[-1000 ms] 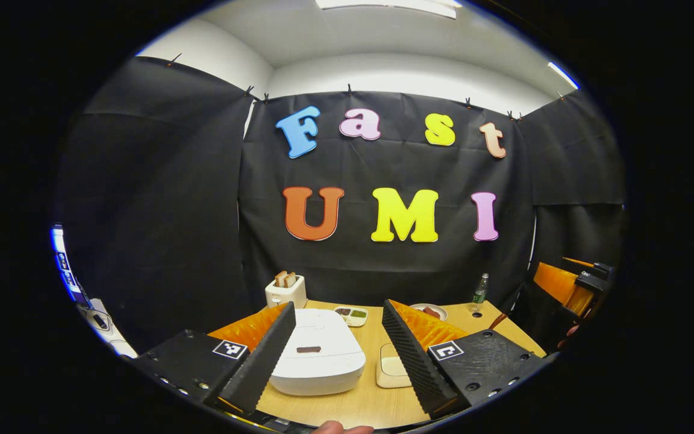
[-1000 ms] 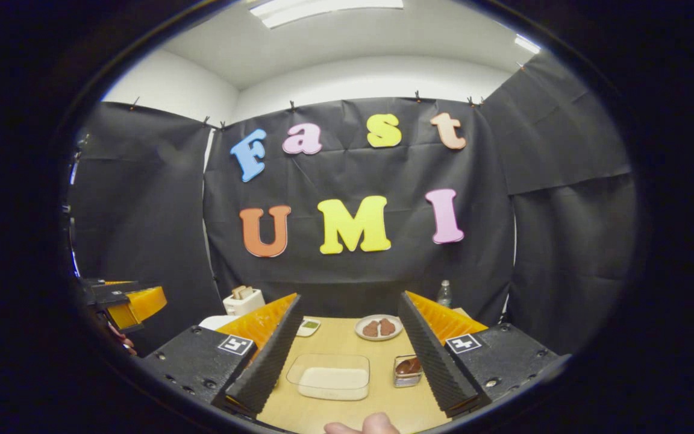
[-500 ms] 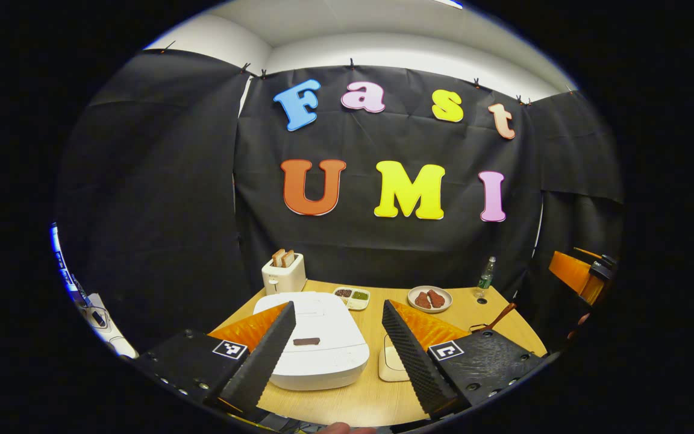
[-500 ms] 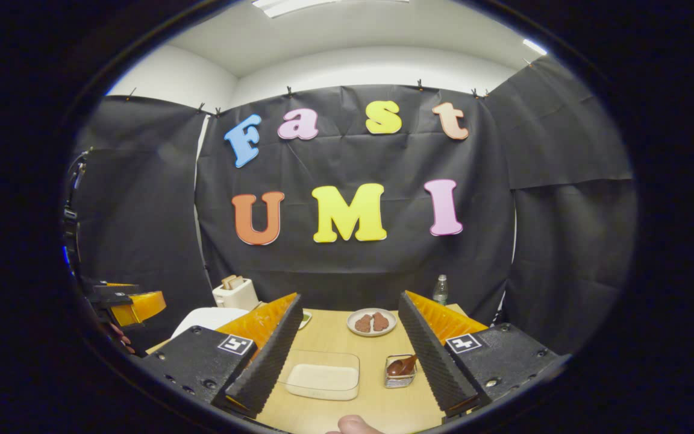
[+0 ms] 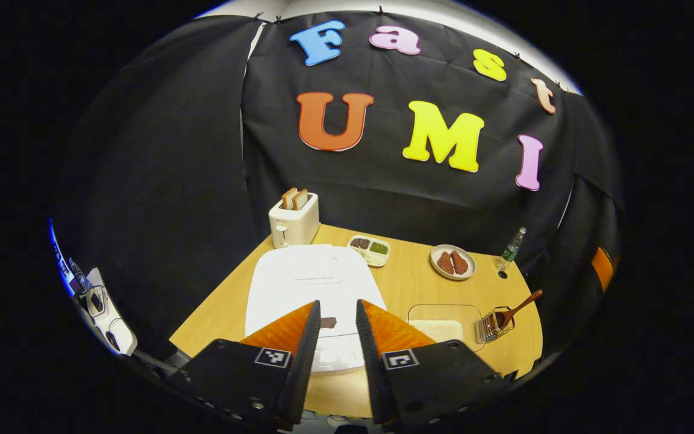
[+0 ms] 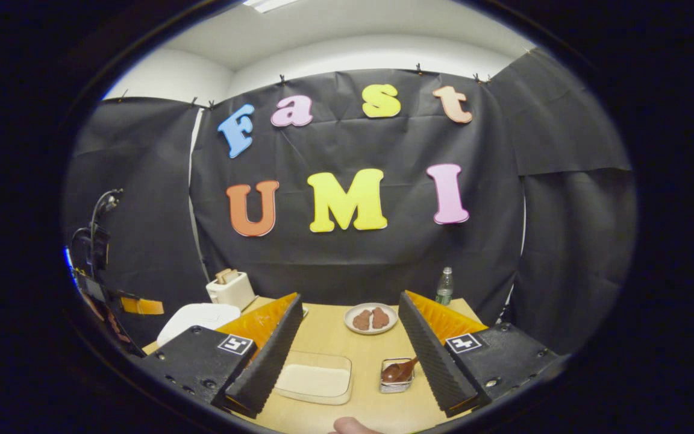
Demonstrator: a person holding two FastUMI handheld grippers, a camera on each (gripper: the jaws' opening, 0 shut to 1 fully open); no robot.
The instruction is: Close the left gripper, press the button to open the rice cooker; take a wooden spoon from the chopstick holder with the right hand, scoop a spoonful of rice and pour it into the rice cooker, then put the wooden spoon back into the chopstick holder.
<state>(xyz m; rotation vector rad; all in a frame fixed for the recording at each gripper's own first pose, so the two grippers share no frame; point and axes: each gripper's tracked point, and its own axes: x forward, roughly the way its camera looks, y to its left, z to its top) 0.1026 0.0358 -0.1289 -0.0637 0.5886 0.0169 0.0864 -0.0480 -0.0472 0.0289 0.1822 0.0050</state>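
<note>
Tongs on the left gripper (image 5: 337, 328) sit at the bottom centre of the left gripper view, drawn in until only a narrow gap is left between the fingers, gripping nothing. Through that gap shows the dark button (image 5: 328, 322) on the front of the white rice cooker (image 5: 305, 280), whose lid is down; the cooker lies in the lower middle of the frame on the wooden bench (image 5: 410, 283). At the lower right of the same view a wire chopstick holder (image 5: 489, 325) carries the wooden spoon (image 5: 518, 306), its handle slanting up to the right, just beside a clear tray of rice (image 5: 443, 322). In the right gripper view the right gripper (image 6: 350, 337) has its tongs spread wide and empty at the bottom of the frame; between them lie the rice tray (image 6: 314, 383) and the holder (image 6: 396, 375) with the spoon bowl (image 6: 398, 369) in it. The cooker's white lid (image 6: 199, 318) sits at the lower left there.
</note>
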